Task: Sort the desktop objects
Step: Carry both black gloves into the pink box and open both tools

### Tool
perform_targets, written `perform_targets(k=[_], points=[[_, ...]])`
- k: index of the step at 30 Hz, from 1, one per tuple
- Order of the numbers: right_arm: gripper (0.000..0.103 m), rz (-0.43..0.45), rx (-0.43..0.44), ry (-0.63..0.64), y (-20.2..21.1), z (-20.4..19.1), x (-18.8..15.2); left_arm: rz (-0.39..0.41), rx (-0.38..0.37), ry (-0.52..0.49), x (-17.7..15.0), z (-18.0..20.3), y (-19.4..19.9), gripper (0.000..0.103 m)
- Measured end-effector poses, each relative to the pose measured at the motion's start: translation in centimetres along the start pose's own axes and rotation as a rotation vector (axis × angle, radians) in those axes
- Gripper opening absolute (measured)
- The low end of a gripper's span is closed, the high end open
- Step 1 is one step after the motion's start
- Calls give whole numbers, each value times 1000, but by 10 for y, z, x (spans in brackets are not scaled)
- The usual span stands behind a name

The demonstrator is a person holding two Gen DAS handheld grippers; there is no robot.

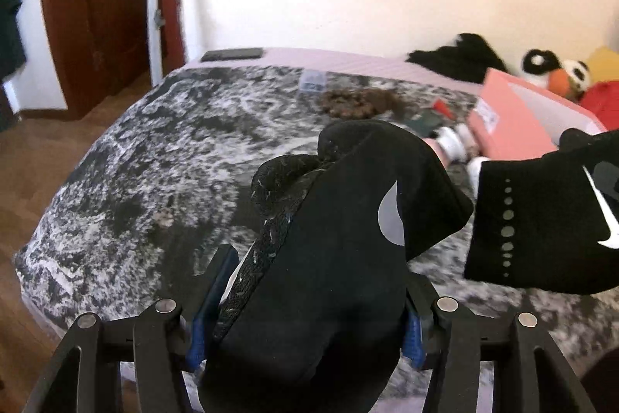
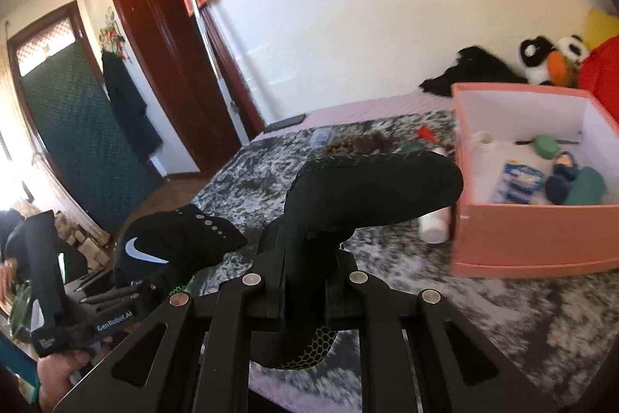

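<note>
both grippers hold black nike gear above the blanket-covered bed [image 1: 135, 157]. left gripper [image 1: 305, 331] is clenched on a black glove [image 1: 329, 258], blue pads pinching its base, the rest standing up and fwd from the fingers w/ a grey swoosh facing right. right gripper [image 2: 305, 281] is clamped on a second black glove [image 2: 371, 192], whose long axis runs up from the jaws then bends right, its free end pointing toward the pink box [image 2: 534, 239]. the box sits open on the bed to the right, already w/ a few small things inside, incl. green and blue items. key relation: box lies fwd-right of the right gripper's fingers and near them; from the left gripper it's further off, up and to the right, past the other glove. so right hand looks nearer for a drop, and its glove tip already hangs close to the box's near-left corner, though not over the opening yet. a white bottle [image 2: 435, 227] lies just beside the box wall, below that tip. other clutter (brown pile, clear case) sits further back on the bed. judging by this, gloves likely go in the box next, right one first
</note>
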State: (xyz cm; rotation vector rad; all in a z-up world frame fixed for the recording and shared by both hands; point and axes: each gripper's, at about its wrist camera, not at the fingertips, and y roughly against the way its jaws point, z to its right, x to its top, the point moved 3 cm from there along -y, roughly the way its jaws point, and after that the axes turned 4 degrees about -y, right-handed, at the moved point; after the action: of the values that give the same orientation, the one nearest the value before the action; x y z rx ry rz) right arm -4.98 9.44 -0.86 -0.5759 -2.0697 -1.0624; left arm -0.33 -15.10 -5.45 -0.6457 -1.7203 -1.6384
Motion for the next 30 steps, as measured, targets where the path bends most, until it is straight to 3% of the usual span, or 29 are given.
perform_targets(k=[9,18,26,30], points=[[13,128,-74,-40,110,37,-3,48,-82,-96,9,64,31,62],[13,281,-189,-61,194,73,11,146,-232,-238,53,159,46,62],[13,413,-336,-66,240,117,49,181,-373,-314,100,247,30,62],[13,463,-393,-76,243,144,77,187,-411,-334,130,284,8,63]])
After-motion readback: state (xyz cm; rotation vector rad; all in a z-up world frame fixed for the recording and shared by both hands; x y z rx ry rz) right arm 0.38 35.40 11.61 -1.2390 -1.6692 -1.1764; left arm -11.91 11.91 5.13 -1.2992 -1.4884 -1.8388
